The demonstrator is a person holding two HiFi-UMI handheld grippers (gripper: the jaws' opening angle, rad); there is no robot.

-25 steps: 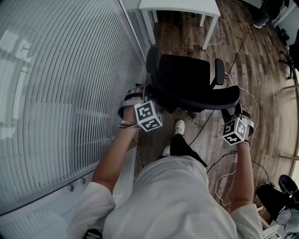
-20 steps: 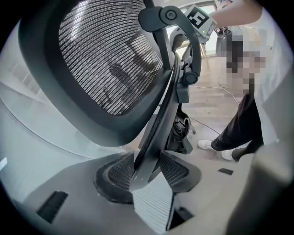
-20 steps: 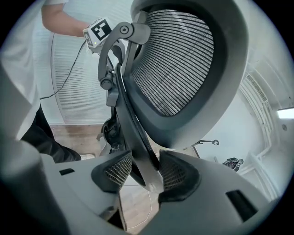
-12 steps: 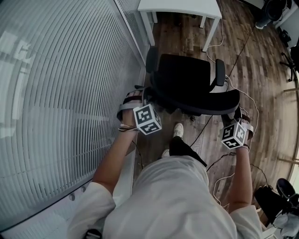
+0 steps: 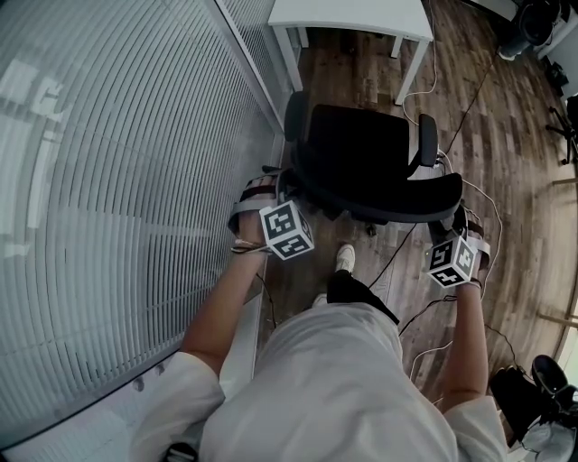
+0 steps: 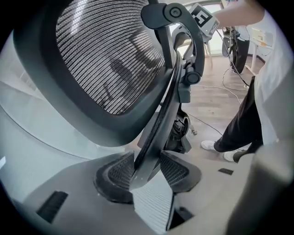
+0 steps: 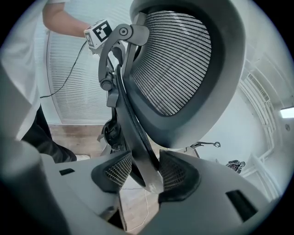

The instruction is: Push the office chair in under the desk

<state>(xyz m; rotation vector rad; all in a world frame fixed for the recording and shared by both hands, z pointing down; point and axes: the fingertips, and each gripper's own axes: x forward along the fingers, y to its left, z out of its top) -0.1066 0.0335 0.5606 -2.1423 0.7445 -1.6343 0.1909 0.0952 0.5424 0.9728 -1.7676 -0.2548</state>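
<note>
1. Clamped the left gripper (image 5: 282, 188) on the 9 o'clock end of the chair back (image 5: 384, 194), with jaws spread wide and pads (image 6: 117, 172) pressed tight on both sides of the hard rim (image 6: 154, 133).
2. Clamped the right gripper (image 5: 454, 219) the same way on the 3 o'clock end, with the rim squeezed between its pads too.
3. Picked good spots to hold, it seemed: the stiff rim, not the stretchy mesh (image 6: 105, 55), which would likely sag under a push.
4. Judged the office chair (image 5: 361, 149) heavy but easy to roll, so needing an even push from both ends to go straight.
5. Spotted thin cables (image 5: 395, 245) on the wood floor (image 5: 506, 135) by the chair's base at 6 o'clock; could catch a wheel.
6. Found the white desk (image 5: 352, 13) farther off at 12 o'clock, with the chair close to it but not yet under.
7. Noted a glass wall (image 5: 117, 180) close by at 9 o'clock, with little room to swing.
</note>
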